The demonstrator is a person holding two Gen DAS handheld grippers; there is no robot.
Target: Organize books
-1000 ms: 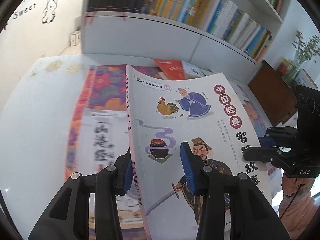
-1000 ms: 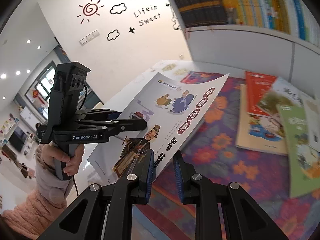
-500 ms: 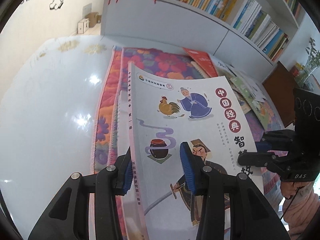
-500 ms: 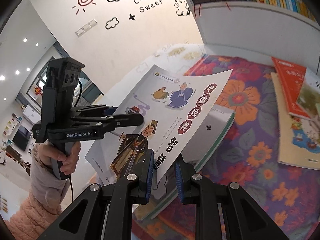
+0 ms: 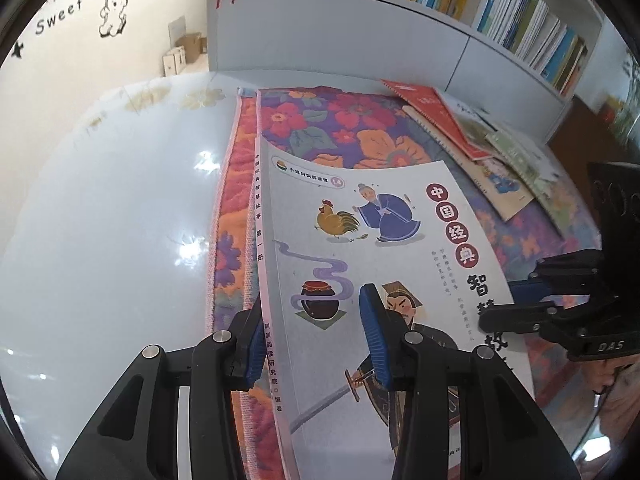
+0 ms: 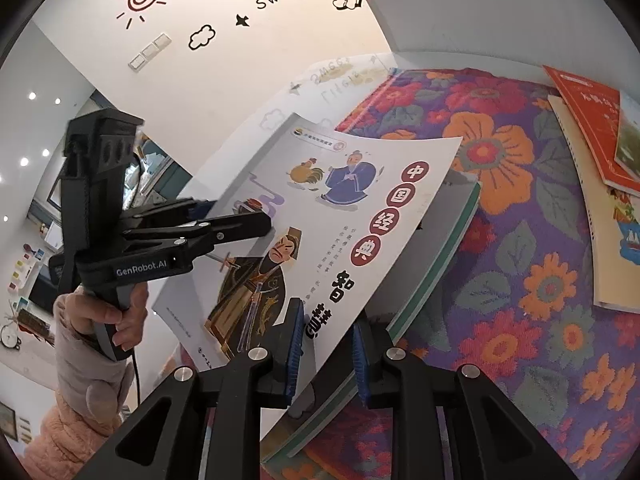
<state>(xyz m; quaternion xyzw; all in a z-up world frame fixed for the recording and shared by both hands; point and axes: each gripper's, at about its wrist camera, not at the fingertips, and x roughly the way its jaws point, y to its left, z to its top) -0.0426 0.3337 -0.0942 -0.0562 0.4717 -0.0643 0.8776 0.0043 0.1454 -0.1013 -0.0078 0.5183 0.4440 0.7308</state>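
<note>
A white picture book [image 5: 360,240] with a rooster and a blue-robed man on its cover hangs tilted, low over the floral cloth [image 5: 340,128]. My left gripper [image 5: 314,340] is shut on its spine side. In the right wrist view that gripper [image 6: 240,220] clamps the cover's left edge. My right gripper [image 6: 326,354] is shut on the same picture book [image 6: 340,220] at its opposite edge, with the page running between the blue pads. Directly beneath lies a green-edged book [image 6: 440,248] flat on the cloth [image 6: 520,240], partly hidden by the held cover.
Several loose books, a red book [image 5: 436,116] on top, lie fanned at the cloth's far right. A white bookshelf [image 5: 500,4] full of books stands behind. A glossy white tabletop [image 5: 100,220] spreads to the left. A person's hand [image 6: 116,320] grips the left handle.
Both grippers have sunk with the picture book, bringing it down close over the green-edged book and the cloth. The grips on the book look the same.
</note>
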